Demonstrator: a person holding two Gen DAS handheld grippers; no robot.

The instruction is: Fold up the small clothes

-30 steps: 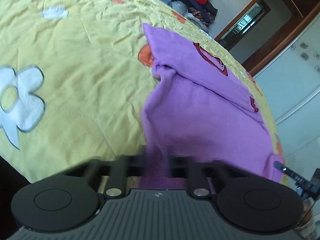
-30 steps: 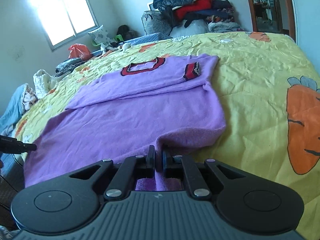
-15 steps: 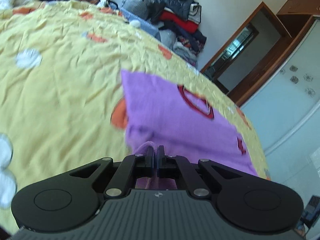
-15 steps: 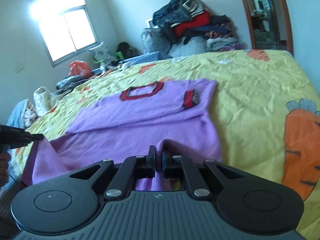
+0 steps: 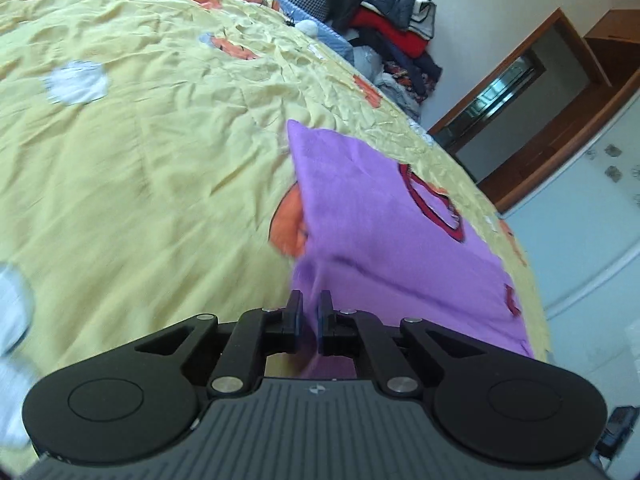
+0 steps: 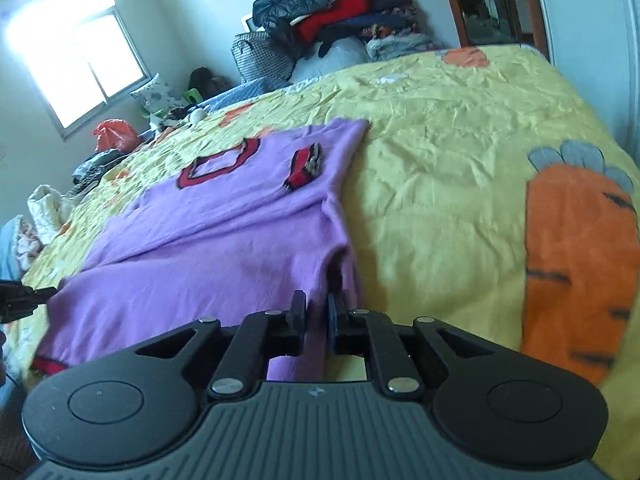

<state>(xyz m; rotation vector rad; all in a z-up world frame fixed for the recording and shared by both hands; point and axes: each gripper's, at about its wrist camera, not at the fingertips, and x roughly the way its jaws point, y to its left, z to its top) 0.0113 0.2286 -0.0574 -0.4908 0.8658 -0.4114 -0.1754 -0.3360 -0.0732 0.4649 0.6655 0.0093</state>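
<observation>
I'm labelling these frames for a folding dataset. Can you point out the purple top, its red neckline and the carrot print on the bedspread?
Purple top [image 6: 224, 248], right wrist view, on its flat body.
Neckline [image 6: 218, 164], right wrist view, on the red trim's near edge.
Carrot print [image 6: 580, 264], right wrist view, on the orange body.

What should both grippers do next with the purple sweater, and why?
Probably draw back clear: the left gripper and right gripper, jaws just opening, have cloth of the purple sweater between slightly parted pads, its bottom half already folded up.
</observation>
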